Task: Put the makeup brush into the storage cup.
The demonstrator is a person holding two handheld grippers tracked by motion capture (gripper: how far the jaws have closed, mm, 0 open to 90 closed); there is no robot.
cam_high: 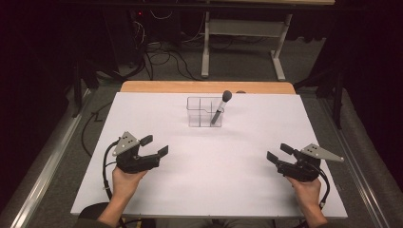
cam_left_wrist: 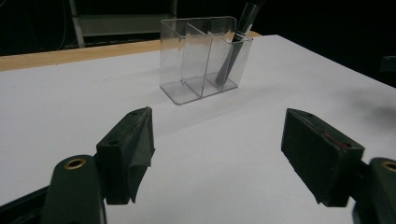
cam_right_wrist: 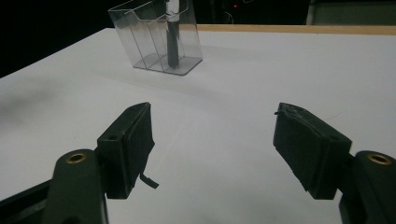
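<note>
A clear plastic holder [cam_high: 202,112] with compartments stands at the back middle of the white table top [cam_high: 209,161]. A grey and black marker [cam_high: 221,107] leans upright in its right compartment. My left gripper [cam_high: 155,145] rests open at the front left, held by a hand, nothing between its jaws. At the front right my right gripper [cam_high: 279,152] is open as well and holds nothing. In the left gripper view the holder [cam_left_wrist: 201,60] and marker [cam_left_wrist: 238,42] lie ahead of the gripper [cam_left_wrist: 217,149]. The right gripper view shows the holder [cam_right_wrist: 156,39] and marker [cam_right_wrist: 173,42] beyond the gripper [cam_right_wrist: 212,151].
A wooden strip [cam_high: 206,87] runs along the table's far edge. Beyond it stand a white frame [cam_high: 242,42] and cables [cam_high: 161,57] on the floor. Metal rails [cam_high: 45,156] flank the table on both sides.
</note>
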